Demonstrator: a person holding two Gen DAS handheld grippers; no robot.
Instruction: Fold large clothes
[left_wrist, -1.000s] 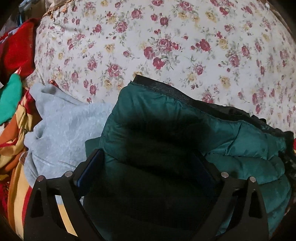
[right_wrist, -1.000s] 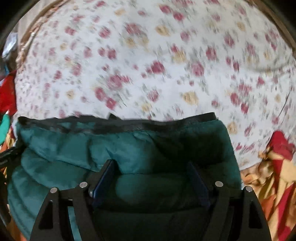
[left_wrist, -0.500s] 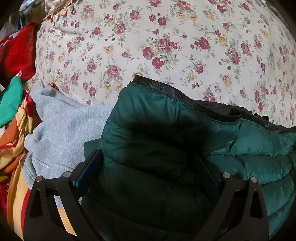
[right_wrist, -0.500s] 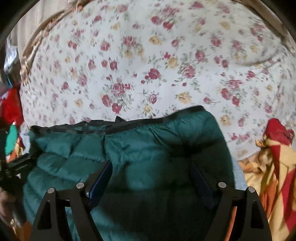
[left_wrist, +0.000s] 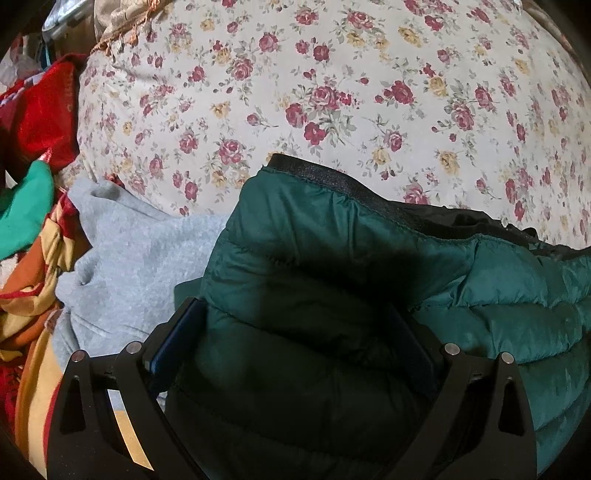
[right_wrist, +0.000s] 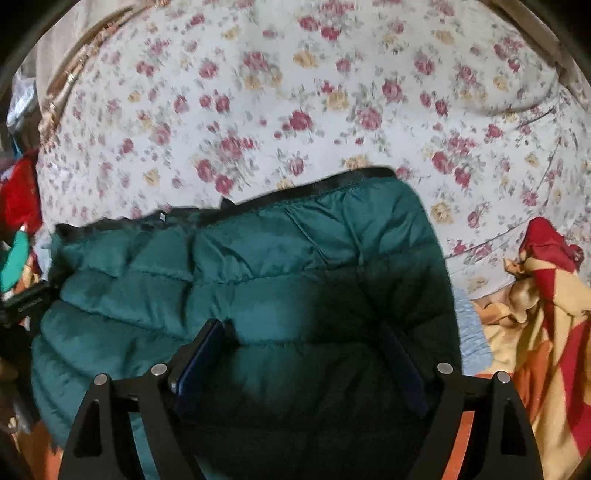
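Note:
A dark green quilted jacket with a black hem band lies folded on the flowered bedspread. In the left wrist view my left gripper hangs over the jacket's left end. Its jaws stand wide, with padded fabric bulging between them. My right gripper is over the right end of the jacket, also wide open, with a gap showing beside its left pad. Neither gripper pinches the fabric.
A grey sweatshirt lies under the jacket's left edge. Left of it are a red garment and a bright green cloth. A red-and-yellow striped blanket is bunched at the right on the flowered bedspread.
The right gripper has drawn back a little from the jacket's far hem, so more jacket shows ahead of its fingers. The left gripper and the jacket have stayed almost still.

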